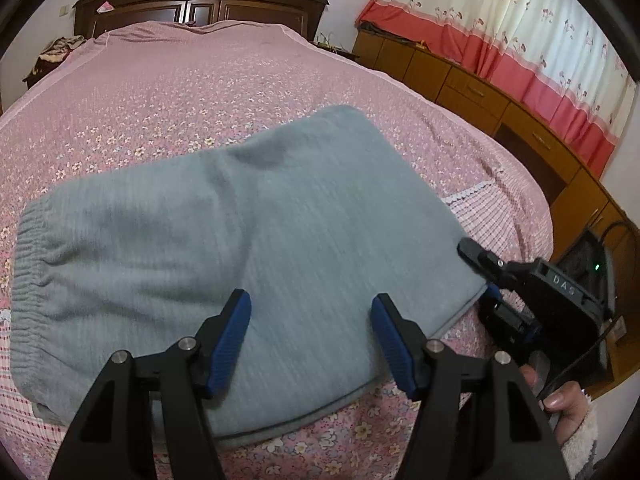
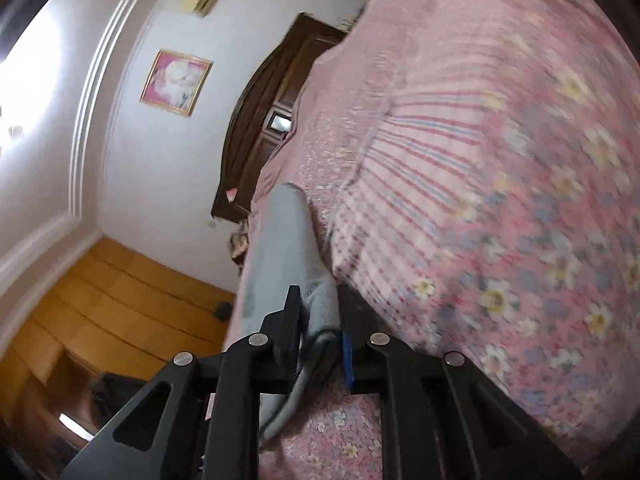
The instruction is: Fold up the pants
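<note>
A pair of soft grey-blue knit pants with a gathered elastic waistband [image 1: 240, 248] lies folded into a broad pad on a bed covered with a pink floral bedspread [image 1: 192, 92], near the bed's foot edge. The waistband sits at the pad's left end; the folded edge runs along the right.

The left gripper [image 1: 310, 340] hovers over the near side of the pants with its blue-padded jaws spread wide, holding nothing. The right gripper [image 2: 320, 336] is at the pants' right-hand corner, its jaws pinching the layered cloth edge between them; the person's hand [image 1: 560, 396] in a fuzzy sleeve holds it.

The step in hand appears to be carrying that pinched corner over for the next fold. To do it well, keep all layers caught together, lift just clear of the bedspread, and travel toward the waistband so the edges meet squarely. The free left gripper could press the pants' middle as an anchor so the pad does not slide.

How many layers the right jaws hold cannot be told. The right wrist view is tilted and blurred, and the pants' legs and their underside are hidden. The left gripper's frame covers the near edge of the pants.
</note>
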`<state>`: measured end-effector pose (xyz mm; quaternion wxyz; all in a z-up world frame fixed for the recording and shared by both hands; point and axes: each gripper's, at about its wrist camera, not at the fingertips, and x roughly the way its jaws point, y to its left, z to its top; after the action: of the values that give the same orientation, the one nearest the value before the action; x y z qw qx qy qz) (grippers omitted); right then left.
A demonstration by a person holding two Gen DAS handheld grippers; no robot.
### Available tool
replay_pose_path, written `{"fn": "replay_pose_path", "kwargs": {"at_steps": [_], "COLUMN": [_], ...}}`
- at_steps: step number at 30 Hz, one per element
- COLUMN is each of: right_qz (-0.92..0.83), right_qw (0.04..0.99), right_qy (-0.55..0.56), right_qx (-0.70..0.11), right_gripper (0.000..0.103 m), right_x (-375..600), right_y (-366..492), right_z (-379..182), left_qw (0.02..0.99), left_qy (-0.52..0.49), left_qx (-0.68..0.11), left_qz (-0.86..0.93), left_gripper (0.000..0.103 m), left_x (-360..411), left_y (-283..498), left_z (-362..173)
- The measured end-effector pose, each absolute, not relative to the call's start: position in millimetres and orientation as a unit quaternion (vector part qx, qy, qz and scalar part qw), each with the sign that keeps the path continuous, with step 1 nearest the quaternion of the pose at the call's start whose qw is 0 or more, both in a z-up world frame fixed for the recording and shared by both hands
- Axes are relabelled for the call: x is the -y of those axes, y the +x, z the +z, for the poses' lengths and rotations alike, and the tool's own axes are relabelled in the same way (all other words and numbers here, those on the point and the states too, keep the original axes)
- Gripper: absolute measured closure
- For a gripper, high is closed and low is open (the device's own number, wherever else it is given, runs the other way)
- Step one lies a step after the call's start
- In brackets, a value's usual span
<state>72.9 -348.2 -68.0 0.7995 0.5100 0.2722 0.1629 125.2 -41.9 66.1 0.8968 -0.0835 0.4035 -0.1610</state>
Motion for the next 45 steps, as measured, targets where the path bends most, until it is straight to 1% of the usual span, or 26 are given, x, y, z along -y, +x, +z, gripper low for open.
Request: {"fn": "replay_pose_path", "kwargs": {"at_steps": [5, 6, 7, 8, 9, 10, 13, 16, 17, 18, 19, 21, 22, 30, 35, 36, 38, 40, 45], "right_qz": [0.147, 0.131, 0.102, 0.061, 0.029, 0.027, 0.036, 0.064, 0.082, 0.105, 0.124, 0.145, 0.146, 0.162, 0.19, 0.207, 0.215, 0.191, 0.184], "right_qw": [0.816, 0.821, 0.827, 0.834, 0.836, 0.824, 0.796, 0.807, 0.807, 0.807, 0.81, 0.82, 0.828, 0.807, 0.832, 0.826, 0.826, 0.83, 0.804], "right_qy": [0.491, 0.489, 0.489, 0.487, 0.489, 0.509, 0.551, 0.531, 0.527, 0.524, 0.517, 0.496, 0.484, 0.505, 0.475, 0.478, 0.463, 0.449, 0.492], "right_qx": [-0.268, -0.265, -0.259, -0.253, -0.248, -0.245, -0.247, -0.249, -0.253, -0.251, -0.249, -0.245, -0.243, -0.259, -0.213, -0.216, -0.24, -0.269, -0.28], "right_gripper": [0.087, 0.087, 0.088, 0.101, 0.101, 0.101, 0.101, 0.099, 0.097, 0.087, 0.081, 0.062, 0.06, 0.059, 0.059, 0.057, 0.057, 0.057, 0.057], "right_x": [344, 346, 345, 352, 359, 371, 387, 379, 376, 372, 368, 361, 357, 358, 369, 368, 362, 356, 367], "right_y": [70, 66, 60, 52, 45, 41, 42, 49, 51, 55, 58, 63, 66, 72, 72, 78, 83, 83, 80], "right_z": [-57, -56, -51, -50, -51, -57, -71, -64, -60, -57, -52, -44, -41, -54, -33, -32, -32, -39, -56], "left_qw": [0.895, 0.895, 0.895, 0.893, 0.888, 0.883, 0.872, 0.876, 0.878, 0.879, 0.879, 0.879, 0.878, 0.879, 0.878, 0.878, 0.878, 0.878, 0.876], "left_qy": [-0.093, -0.098, -0.11, -0.135, -0.159, -0.179, -0.214, -0.201, -0.195, -0.191, -0.19, -0.192, -0.194, -0.19, -0.186, -0.188, -0.191, -0.19, -0.193], "left_qx": [-0.405, -0.405, -0.404, -0.404, -0.404, -0.405, -0.407, -0.407, -0.406, -0.406, -0.405, -0.406, -0.406, -0.406, -0.408, -0.407, -0.406, -0.406, -0.405], "left_qz": [-0.164, -0.159, -0.153, -0.148, -0.148, -0.153, -0.166, -0.164, -0.163, -0.162, -0.161, -0.162, -0.164, -0.165, -0.167, -0.168, -0.169, -0.17, -0.175], "left_gripper": [0.037, 0.043, 0.046, 0.053, 0.059, 0.061, 0.062, 0.062, 0.062, 0.062, 0.062, 0.062, 0.062, 0.062, 0.062, 0.062, 0.062, 0.062, 0.062], "left_x": [38, 36, 31, 22, 15, 9, -1, 4, 6, 8, 10, 10, 9, 6, 8, 8, 7, 7, 4], "left_y": [127, 126, 126, 126, 127, 128, 130, 129, 128, 127, 127, 127, 127, 123, 123, 123, 123, 123, 122], "left_z": [67, 68, 67, 65, 64, 62, 58, 59, 60, 60, 61, 60, 60, 60, 61, 60, 59, 59, 59]}}
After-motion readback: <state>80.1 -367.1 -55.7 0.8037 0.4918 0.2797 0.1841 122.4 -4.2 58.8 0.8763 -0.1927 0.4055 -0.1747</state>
